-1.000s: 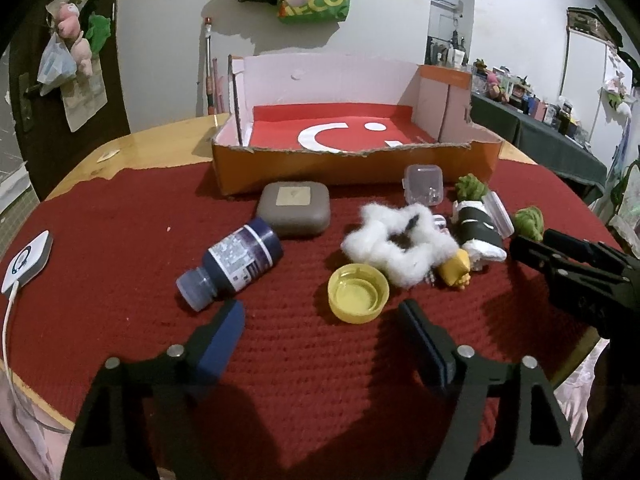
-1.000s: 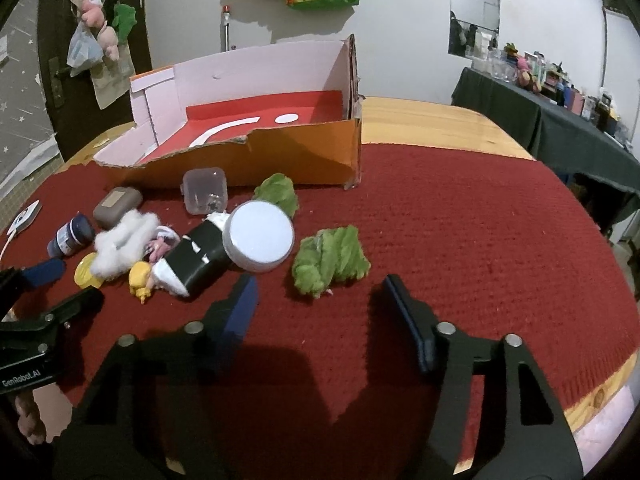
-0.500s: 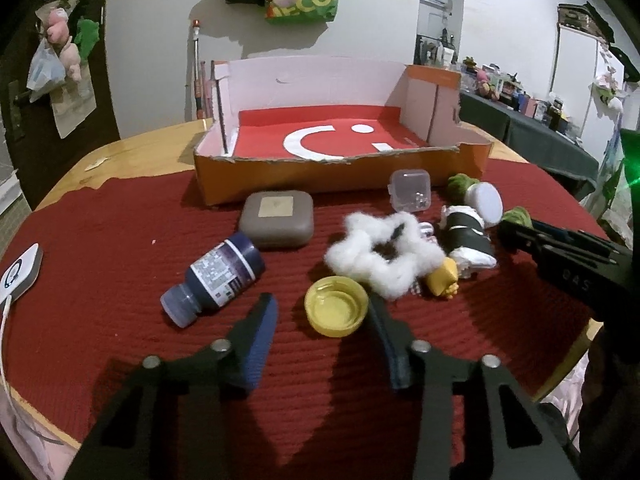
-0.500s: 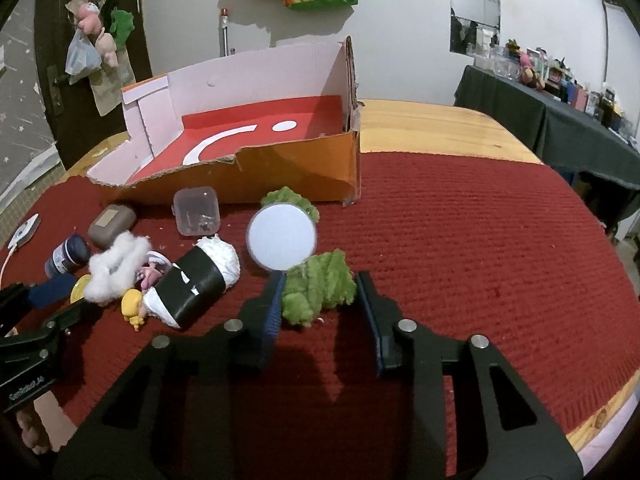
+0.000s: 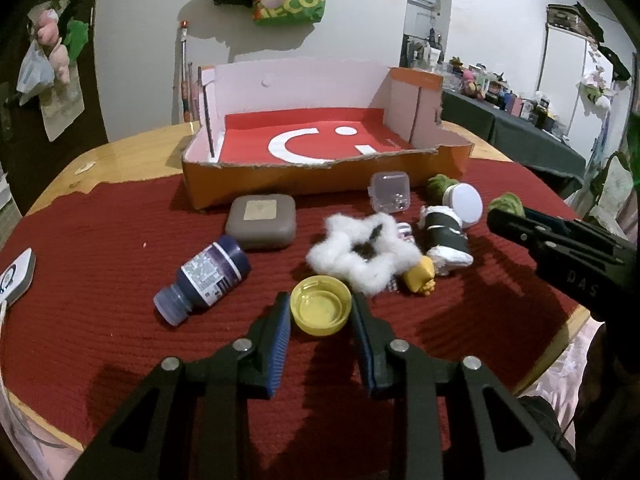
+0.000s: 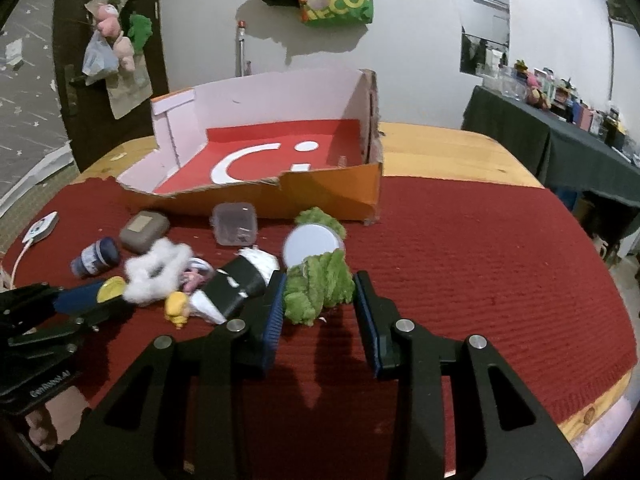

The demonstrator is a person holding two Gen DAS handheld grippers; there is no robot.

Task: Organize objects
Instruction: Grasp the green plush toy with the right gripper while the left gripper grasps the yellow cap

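Cap (image 5: 321, 311), a yellow round thing lying hollow side up near the worktop's front edge, sits squarely between the left gripper (image 5: 320, 312) jaws, which are clenched on its rim; being round, it has no long axis to favour. Right gripper (image 6: 320, 300) jaws are clamped on the green tuft (image 6: 318, 286), its long axis running across them. Box (image 5: 320, 184) stands behind both, toward the worktop's far edge, so each load must go up and forward over the torn front wall.

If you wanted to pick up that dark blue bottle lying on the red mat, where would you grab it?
Grip the dark blue bottle across its wide labelled body, coming from above with one finger on each long side. It lies tipped over with its narrow cap toward the table's near edge, so the cap probably offers less hold. The left gripper is nearest.
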